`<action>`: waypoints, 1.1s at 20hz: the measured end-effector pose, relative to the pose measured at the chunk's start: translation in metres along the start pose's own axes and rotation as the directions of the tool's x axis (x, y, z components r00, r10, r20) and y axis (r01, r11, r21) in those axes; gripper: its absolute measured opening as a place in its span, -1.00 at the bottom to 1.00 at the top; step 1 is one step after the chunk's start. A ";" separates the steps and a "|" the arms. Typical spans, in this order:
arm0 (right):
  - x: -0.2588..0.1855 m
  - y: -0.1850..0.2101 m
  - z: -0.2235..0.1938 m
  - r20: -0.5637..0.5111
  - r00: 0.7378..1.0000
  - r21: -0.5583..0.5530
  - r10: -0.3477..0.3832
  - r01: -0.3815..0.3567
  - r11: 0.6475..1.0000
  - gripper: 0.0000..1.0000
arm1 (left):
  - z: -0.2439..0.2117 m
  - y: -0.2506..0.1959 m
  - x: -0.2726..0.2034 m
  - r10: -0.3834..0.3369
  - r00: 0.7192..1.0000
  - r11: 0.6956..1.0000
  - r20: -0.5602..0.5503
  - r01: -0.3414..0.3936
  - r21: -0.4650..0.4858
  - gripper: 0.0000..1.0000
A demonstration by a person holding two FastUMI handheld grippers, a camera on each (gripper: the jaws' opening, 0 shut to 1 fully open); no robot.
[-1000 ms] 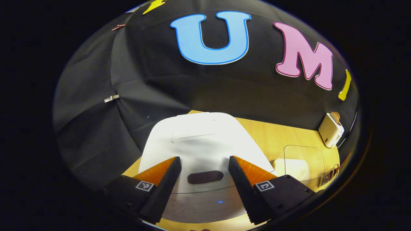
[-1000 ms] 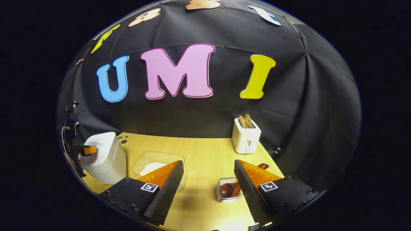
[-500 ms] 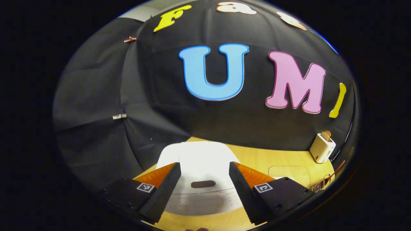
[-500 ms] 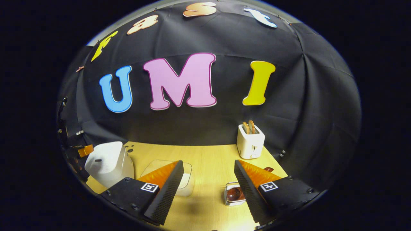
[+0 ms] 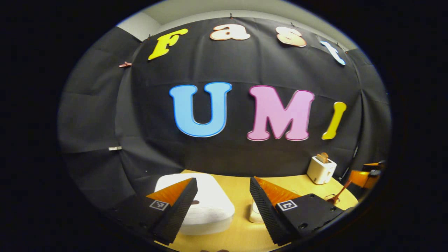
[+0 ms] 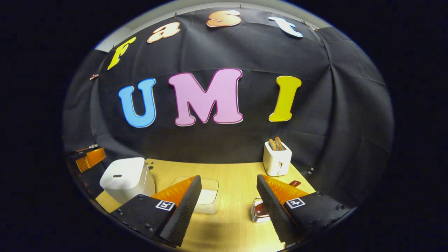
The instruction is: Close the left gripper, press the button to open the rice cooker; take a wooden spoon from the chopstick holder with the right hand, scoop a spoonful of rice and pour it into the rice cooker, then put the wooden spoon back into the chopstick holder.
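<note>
On the table (image 6: 231,224) the white rice cooker (image 6: 126,176), lid down, stands left of the clear rice tub (image 6: 208,197), with the toaster (image 6: 276,161) and the holder (image 6: 259,214) keeping the wooden spoon (image 6: 260,209) farther right, while both left tongs (image 5: 222,203) and right tongs (image 6: 227,204) hang apart, empty.

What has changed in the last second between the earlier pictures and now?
The left gripper has pulled up and back from the rice cooker, which was close under its fingers and now lies farther off. The right gripper has drawn back a little from the table. Both stayed open and empty. The cooker lid stayed shut; the rice container, spoon holder and toaster kept their places.
</note>
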State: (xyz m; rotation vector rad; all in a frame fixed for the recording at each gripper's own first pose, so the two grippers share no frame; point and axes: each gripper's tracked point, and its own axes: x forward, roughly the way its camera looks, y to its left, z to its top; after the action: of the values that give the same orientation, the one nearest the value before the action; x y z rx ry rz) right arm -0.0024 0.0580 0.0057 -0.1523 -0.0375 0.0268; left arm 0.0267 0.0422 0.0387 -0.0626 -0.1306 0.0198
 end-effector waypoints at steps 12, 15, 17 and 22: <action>-0.027 0.063 -0.054 -0.099 0.995 0.054 0.013 -0.008 0.999 0.97 | -0.045 -0.014 -0.030 -0.192 0.978 0.980 -0.084 0.195 0.029 0.93; -0.028 0.076 -0.060 -0.113 0.994 0.058 0.011 -0.004 0.998 0.96 | -0.044 -0.011 -0.029 -0.223 0.972 0.973 -0.073 0.227 0.047 0.93; -0.029 0.084 -0.061 -0.113 0.993 0.054 0.016 -0.010 0.998 0.96 | -0.048 -0.008 -0.030 -0.236 0.968 0.971 -0.083 0.238 0.026 0.92; -0.028 0.093 -0.063 -0.111 0.994 0.048 0.013 -0.008 0.999 0.97 | -0.059 0.007 -0.024 -0.233 0.966 0.973 -0.109 0.232 -0.013 0.93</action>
State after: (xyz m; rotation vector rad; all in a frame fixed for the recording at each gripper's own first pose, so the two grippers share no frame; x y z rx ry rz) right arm -0.0305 0.1392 -0.0713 -0.1065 0.0754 0.0297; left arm 0.0108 0.0455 -0.0228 -0.0485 -0.0271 -0.2182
